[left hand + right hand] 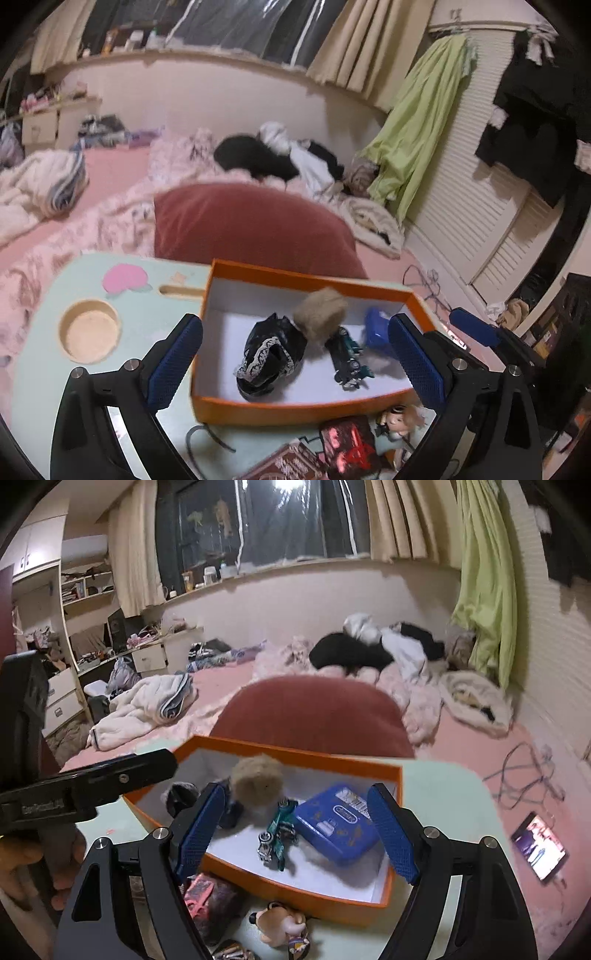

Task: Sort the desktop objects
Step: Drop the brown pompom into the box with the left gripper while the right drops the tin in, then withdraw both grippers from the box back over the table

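An orange box point(295, 408) with a white floor sits on the pale green lap table point(147, 306). It holds a black lace-trimmed piece point(269, 350), a blurred tan fuzzy ball point(321, 314), a teal toy car point(347, 363) and a blue tin point(376, 332). My left gripper point(295, 363) stands open over the box's near edge, nothing between its pads. My right gripper point(295, 834) is open too, above the toy car point(277, 838) and blue tin point(336, 823), touching neither. The fuzzy ball point(256, 779) is further back in the box point(295, 897).
In front of the box lie a small doll figure point(399, 417), a red-and-black card pack point(347, 443) and a black hair band point(207, 439). The table has a round cup recess point(90, 332). A red cushion point(251, 229) lies behind; a lit screen point(539, 845) and cables point(524, 775) lie to the right.
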Demonstrator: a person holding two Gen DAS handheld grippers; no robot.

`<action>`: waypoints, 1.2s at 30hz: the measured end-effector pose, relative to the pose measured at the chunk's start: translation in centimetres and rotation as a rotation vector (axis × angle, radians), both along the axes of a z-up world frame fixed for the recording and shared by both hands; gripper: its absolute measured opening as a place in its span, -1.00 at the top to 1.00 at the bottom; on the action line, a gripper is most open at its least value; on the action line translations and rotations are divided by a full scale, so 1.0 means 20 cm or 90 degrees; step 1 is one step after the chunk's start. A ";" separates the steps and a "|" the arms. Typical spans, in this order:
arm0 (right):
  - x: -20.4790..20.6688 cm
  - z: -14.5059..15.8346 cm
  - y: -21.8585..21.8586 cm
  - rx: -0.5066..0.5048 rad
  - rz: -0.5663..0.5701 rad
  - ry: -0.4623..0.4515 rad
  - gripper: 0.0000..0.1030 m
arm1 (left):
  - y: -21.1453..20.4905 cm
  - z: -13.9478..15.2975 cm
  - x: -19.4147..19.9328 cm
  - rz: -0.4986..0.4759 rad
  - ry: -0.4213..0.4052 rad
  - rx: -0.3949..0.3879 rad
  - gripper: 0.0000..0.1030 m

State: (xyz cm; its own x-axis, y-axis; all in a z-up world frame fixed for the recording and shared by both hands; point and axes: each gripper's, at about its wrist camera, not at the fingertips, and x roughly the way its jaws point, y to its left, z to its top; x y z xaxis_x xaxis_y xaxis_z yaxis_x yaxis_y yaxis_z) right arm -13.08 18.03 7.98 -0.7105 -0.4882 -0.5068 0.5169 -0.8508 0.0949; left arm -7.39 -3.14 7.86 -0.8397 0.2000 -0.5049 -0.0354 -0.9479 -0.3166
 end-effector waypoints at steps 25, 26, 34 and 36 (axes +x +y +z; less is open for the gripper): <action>0.39 -0.36 0.09 0.156 0.054 -0.149 -0.71 | 0.06 -0.41 0.43 0.040 -0.157 -0.192 -1.00; 0.40 -0.36 0.10 0.154 0.055 -0.148 -0.71 | 0.07 -0.41 0.43 0.040 -0.156 -0.193 -1.00; 0.40 -0.36 0.11 0.150 0.055 -0.149 -0.72 | 0.08 -0.41 0.43 0.040 -0.156 -0.192 -1.00; 0.39 -0.36 0.11 0.149 0.056 -0.149 -0.72 | 0.08 -0.41 0.43 0.040 -0.156 -0.192 -1.00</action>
